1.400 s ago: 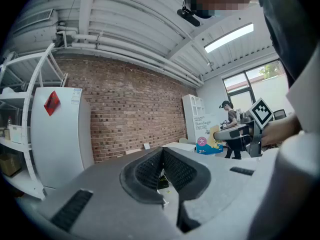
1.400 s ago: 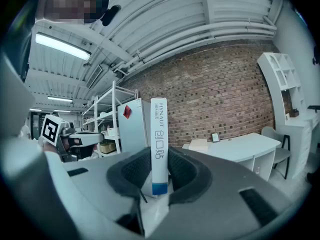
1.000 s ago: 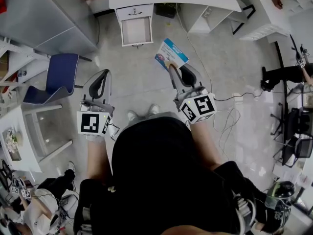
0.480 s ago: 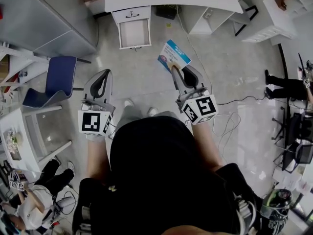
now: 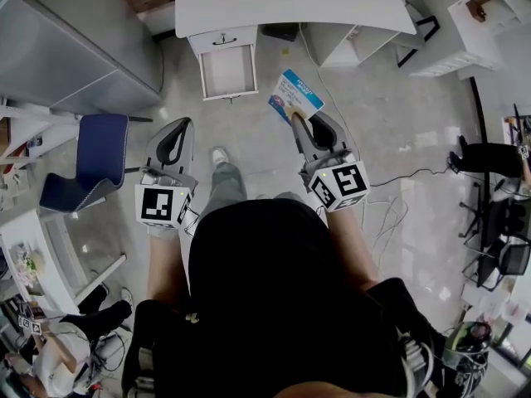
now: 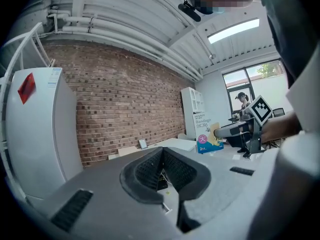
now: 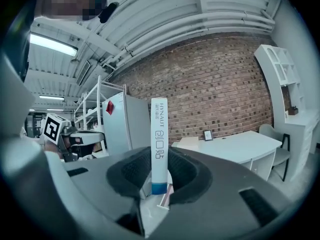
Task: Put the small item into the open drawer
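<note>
Closest to us, the left claw (image 6: 163,151) has its pads pressed together with nothing between them. The right claw (image 7: 159,156) is clamped on the small item, a flat blue-and-white bandage box (image 7: 159,139). The box stands on edge between the pads, and most of its length sticks out past the tips. That is our first worry: with so little of the box inside the grip, a jolt could make it pivot or slide out onto the floor.

A loose cable (image 5: 390,172) trails on the floor beside the right claw, on its outer side, and we judge it a tripping risk.

Further ahead, across toward the left claw's line, the open drawer (image 5: 228,69) juts from under the white desk (image 5: 290,2), well apart from both claws. Its opening looks narrow. If we let go too early or off to one side, the box could strike the drawer's rim or front and fall outside.
</note>
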{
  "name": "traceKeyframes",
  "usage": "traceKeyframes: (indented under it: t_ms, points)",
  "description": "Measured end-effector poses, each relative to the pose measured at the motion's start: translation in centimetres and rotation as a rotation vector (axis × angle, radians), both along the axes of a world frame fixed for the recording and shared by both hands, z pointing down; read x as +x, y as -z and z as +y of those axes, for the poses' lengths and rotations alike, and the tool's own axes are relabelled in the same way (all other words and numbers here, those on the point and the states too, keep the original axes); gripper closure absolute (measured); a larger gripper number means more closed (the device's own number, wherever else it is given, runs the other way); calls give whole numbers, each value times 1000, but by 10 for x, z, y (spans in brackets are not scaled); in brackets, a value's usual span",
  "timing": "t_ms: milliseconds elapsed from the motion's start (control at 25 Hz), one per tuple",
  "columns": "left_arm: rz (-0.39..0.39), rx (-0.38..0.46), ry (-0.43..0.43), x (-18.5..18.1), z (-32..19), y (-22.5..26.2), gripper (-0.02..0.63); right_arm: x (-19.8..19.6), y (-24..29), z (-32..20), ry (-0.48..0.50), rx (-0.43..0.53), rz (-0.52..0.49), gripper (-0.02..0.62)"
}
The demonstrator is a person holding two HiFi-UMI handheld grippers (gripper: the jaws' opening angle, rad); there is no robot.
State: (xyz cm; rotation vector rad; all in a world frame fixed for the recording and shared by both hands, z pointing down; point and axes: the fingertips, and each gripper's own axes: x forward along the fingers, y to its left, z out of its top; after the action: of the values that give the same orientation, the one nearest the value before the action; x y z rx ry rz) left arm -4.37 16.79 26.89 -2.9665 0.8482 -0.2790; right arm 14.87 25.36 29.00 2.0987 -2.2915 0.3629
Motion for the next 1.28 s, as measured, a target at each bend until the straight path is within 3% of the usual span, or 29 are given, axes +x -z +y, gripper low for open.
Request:
traceKeyframes:
  t_ms: [600, 920, 1280]
  points:
    - [-17, -41, -86, -7, -191, -20, 603, -4, -10, -191, -84, -46, 26, 492]
    - [-38, -116, -63, -7, -231, -34, 603, 0, -25, -244, -52, -112, 25, 492]
    - [-13, -144, 11, 8, -255, -45, 603, 20, -56, -283, 40, -208, 59, 492]
